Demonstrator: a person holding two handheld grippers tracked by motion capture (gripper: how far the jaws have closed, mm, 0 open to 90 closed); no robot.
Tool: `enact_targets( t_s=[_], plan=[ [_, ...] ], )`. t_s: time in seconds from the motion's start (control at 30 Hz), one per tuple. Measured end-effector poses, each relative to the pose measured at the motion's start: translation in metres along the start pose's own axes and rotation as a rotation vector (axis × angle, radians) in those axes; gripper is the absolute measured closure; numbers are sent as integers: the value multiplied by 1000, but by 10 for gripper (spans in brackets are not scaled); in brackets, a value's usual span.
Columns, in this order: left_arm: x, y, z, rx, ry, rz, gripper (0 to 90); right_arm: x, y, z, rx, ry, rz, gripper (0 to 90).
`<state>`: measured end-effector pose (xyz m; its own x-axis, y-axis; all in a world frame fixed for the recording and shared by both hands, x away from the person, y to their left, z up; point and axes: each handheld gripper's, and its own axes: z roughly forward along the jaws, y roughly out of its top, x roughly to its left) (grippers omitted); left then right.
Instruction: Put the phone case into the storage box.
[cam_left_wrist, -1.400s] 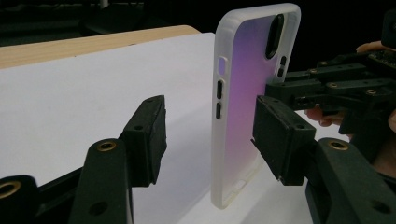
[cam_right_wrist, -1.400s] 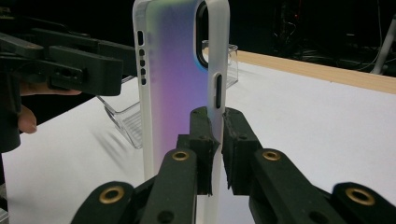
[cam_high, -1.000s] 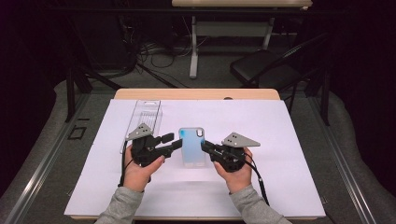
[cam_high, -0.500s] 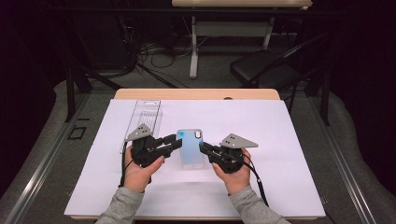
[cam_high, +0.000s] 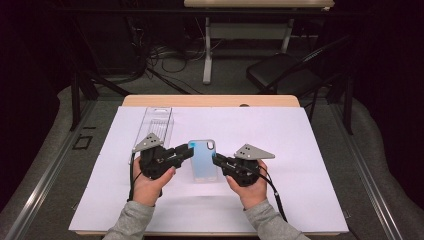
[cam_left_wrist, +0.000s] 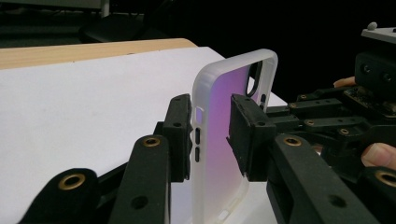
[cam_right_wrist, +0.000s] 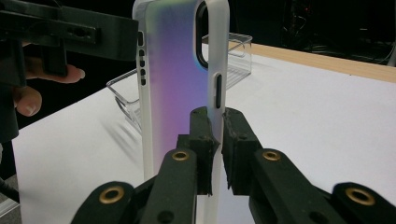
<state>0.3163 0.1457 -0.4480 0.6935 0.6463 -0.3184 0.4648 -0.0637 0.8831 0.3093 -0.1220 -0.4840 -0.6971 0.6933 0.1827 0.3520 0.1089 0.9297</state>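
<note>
The right gripper (cam_right_wrist: 215, 140) is pinching the case's (cam_high: 204, 159) edge while the left gripper (cam_left_wrist: 211, 135), jaws just closing around the opposite rim without yet pressing, is needing a firm squeeze next.

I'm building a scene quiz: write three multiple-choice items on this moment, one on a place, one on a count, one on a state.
1. Where does the clear plastic box lie?
A. beyond the left gripper
B. beside the right gripper
C. under the phone case

2. How many grippers reach the phone case?
A. none
B. one
C. two

3. How does the right gripper stand?
A. wide open, apart from the case
B. shut on the case's edge
C. shut on the clear box

Answers:
1. A: the high view shows it farther up the white sheet on the left.
2. C: one at each long edge.
3. B: its pads pinch the case's side rim.
</note>
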Motion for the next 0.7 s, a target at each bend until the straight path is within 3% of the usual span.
enact_targets(
  t_s=[0.7],
  plan=[
    [4, -1, -2, -5, 8, -31, 802, 4, -2, 2, 3, 11, -15, 833]
  ],
)
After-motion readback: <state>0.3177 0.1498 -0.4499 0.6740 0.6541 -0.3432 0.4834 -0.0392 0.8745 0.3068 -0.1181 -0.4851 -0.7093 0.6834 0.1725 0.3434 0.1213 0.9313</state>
